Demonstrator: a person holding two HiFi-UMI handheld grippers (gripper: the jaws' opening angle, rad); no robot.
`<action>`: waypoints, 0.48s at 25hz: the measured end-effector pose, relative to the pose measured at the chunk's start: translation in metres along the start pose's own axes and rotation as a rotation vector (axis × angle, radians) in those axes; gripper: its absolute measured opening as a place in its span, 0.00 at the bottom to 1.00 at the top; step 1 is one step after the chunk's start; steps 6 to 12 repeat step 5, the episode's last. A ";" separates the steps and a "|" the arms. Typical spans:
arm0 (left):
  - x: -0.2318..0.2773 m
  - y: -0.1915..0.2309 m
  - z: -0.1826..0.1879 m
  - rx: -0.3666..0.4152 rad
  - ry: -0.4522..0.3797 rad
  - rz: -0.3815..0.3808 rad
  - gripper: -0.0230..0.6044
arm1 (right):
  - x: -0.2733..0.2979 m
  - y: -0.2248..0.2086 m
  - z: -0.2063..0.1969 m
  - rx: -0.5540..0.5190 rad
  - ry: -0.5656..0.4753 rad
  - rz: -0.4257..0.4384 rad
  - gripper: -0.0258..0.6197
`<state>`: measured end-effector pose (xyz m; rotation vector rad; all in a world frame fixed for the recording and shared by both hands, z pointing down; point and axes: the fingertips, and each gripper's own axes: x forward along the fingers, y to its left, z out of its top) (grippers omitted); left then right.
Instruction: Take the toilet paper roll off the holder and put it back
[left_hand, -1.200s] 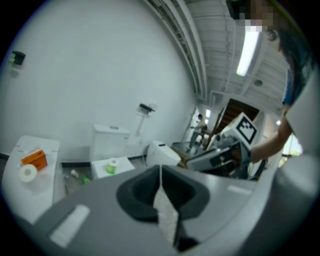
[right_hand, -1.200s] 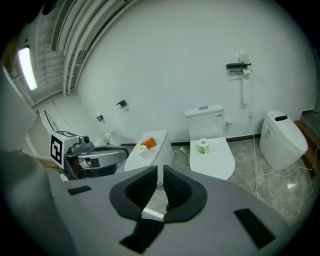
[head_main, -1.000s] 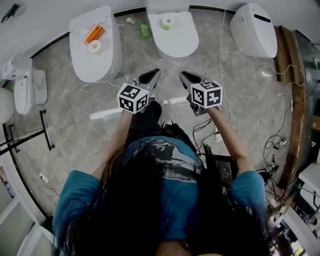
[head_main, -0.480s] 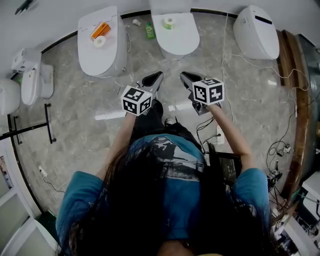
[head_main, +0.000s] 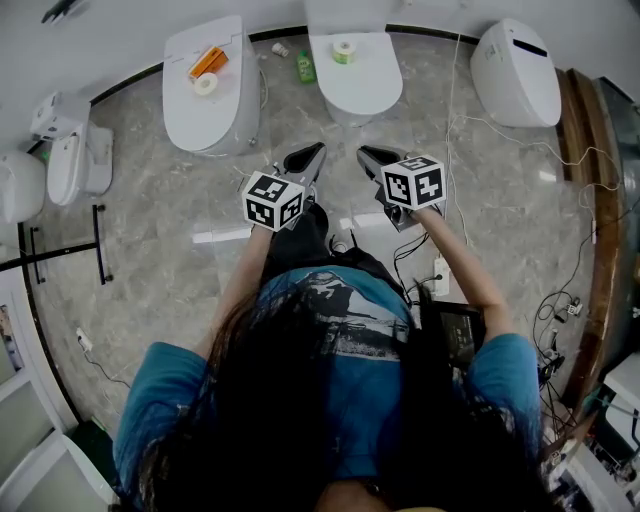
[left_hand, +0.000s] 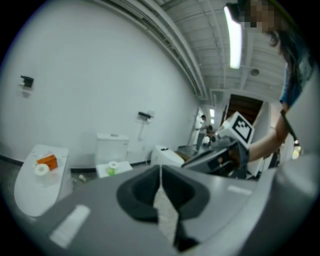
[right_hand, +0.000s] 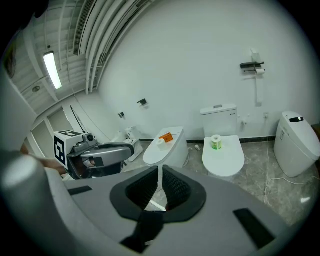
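Tools shut and empty, paper roll far off on the wall

Head view: the person holds the left tool (head_main: 313, 152) and right tool (head_main: 366, 153) side by side above the marble floor (head_main: 150, 230), well short of the toilets. A white paper roll (head_main: 206, 84) and an orange box (head_main: 207, 62) lie on the left toilet lid (head_main: 200, 120). A green-wrapped roll (head_main: 345, 50) sits on the middle toilet (head_main: 355, 85).

Left gripper view: its jaws are closed together with nothing between them.

Right gripper view: these jaws are likewise pressed together and empty. High on the wall hangs the holder (right_hand: 249, 65), with what looks like a small white toilet paper roll (right_hand: 259, 71) at its right end.
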<state>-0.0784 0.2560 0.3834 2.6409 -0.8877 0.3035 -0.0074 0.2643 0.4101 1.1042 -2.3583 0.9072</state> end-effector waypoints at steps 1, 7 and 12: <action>0.000 0.000 0.000 0.000 -0.001 0.002 0.03 | 0.000 0.000 0.000 -0.001 0.001 0.002 0.10; -0.001 0.002 0.002 -0.003 -0.003 0.007 0.03 | 0.001 0.001 0.002 -0.002 0.005 0.005 0.10; -0.001 0.002 0.002 -0.003 -0.003 0.007 0.03 | 0.001 0.001 0.002 -0.002 0.005 0.005 0.10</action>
